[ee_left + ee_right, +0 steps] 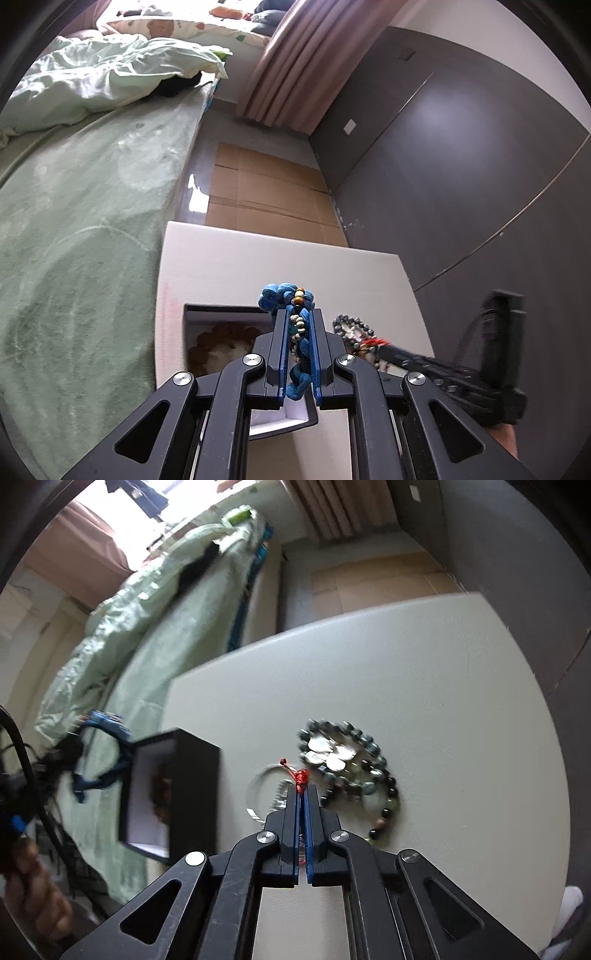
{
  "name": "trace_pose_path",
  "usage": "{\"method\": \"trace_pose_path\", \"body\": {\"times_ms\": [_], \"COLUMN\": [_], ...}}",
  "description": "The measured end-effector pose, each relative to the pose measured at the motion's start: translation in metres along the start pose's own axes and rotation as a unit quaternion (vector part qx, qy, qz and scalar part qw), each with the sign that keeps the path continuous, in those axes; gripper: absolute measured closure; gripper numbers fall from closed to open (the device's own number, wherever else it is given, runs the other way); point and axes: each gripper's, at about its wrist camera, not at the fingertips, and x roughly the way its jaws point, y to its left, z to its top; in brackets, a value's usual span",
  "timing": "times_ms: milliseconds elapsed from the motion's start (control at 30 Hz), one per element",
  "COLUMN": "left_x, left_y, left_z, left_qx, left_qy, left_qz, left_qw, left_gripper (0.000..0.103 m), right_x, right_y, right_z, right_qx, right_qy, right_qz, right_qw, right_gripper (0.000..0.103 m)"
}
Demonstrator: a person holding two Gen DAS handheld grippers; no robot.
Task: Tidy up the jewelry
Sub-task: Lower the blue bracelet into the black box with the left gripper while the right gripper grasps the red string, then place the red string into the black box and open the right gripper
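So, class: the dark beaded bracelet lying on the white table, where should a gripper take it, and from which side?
Take the dark beaded bracelet at its open right-hand arc, from above, one finger inside the loop. It lies flat, and its left side is tangled with the shell pieces and red cord.

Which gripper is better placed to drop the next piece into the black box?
Left. The left gripper is shut on the blue bracelet directly above the open black box. The right gripper is shut on a red cord beside the bead pile, away from the box.
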Motion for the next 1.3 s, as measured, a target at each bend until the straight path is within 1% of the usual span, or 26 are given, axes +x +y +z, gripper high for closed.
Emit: {"method": "trace_pose_path", "body": {"times_ms": [133, 167, 233, 267, 300, 367, 567, 733, 833, 900, 933, 967, 1000, 1033, 1167, 1300], "left_x": [0.001, 0.002, 0.006, 0.008, 0.01, 0.009, -0.001, -0.012, -0.018, -0.021, -0.021, -0.021, -0.02, -0.019, -0.015, -0.009], "left_y": [0.011, 0.014, 0.022, 0.025, 0.027, 0.029, 0.032, 0.039, 0.045, 0.048, 0.049, 0.048, 0.048, 0.047, 0.037, 0.021], "left_z": [-0.001, -0.001, -0.002, -0.002, -0.003, -0.003, 0.0, 0.004, 0.007, 0.007, 0.007, 0.008, 0.008, 0.008, 0.007, 0.005], "left_qx": [-0.018, -0.024, -0.036, -0.04, -0.044, -0.047, -0.055, -0.067, -0.073, -0.077, -0.078, -0.078, -0.077, -0.075, -0.058, -0.038], "left_qy": [0.011, 0.016, 0.031, 0.036, 0.041, 0.036, 0.019, 0.0, -0.011, -0.018, -0.02, -0.02, -0.02, -0.02, -0.016, -0.009], "left_qz": [0.012, 0.014, 0.021, 0.023, 0.023, 0.018, 0.019, 0.028, 0.035, 0.036, 0.036, 0.036, 0.035, 0.035, 0.031, 0.022], "left_qw": [0.9997, 0.9995, 0.9987, 0.9983, 0.9979, 0.9981, 0.9981, 0.9974, 0.9966, 0.9962, 0.9961, 0.9961, 0.9962, 0.9964, 0.9977, 0.999], "left_gripper": [0.091, 0.09, 0.082, 0.071, 0.054, 0.039, 0.038, 0.038, 0.038, 0.038, 0.038, 0.038, 0.038, 0.038, 0.038, 0.038], "right_x": [-0.019, -0.023, -0.029, -0.032, -0.035, -0.039, -0.043, -0.035, -0.026, -0.016, -0.01, -0.003, 0.002, 0.004, -0.006, -0.025], "right_y": [0.011, 0.015, 0.021, 0.024, 0.027, 0.033, 0.056, 0.071, 0.08, 0.087, 0.089, 0.091, 0.09, 0.09, 0.084, 0.068], "right_z": [0.001, 0.001, 0.002, 0.001, 0.001, 0.001, 0.0, 0.001, 0.003, 0.006, 0.008, 0.009, 0.009, 0.008, 0.005, 0.003], "right_qx": [-0.012, -0.015, -0.019, -0.021, -0.023, -0.028, -0.041, -0.043, -0.043, -0.041, -0.039, -0.034, -0.031, -0.029, -0.035, -0.037], "right_qy": [-0.029, -0.035, -0.047, -0.052, -0.057, -0.065, -0.078, -0.076, -0.071, -0.068, -0.059, -0.042, -0.03, -0.027, -0.035, -0.052], "right_qz": [0.023, 0.029, 0.047, 0.056, 0.067, 0.087, 0.141, 0.178, 0.189, 0.185, 0.187, 0.193, 0.196, 0.194, 0.181, 0.14], "right_qw": [0.999, 0.999, 0.998, 0.997, 0.996, 0.994, 0.986, 0.98, 0.978, 0.979, 0.98, 0.98, 0.98, 0.98, 0.982, 0.988], "right_gripper": [0.099, 0.099, 0.099, 0.099, 0.099, 0.099, 0.099, 0.099, 0.099, 0.099, 0.092, 0.083, 0.057, 0.045, 0.044, 0.044]}}
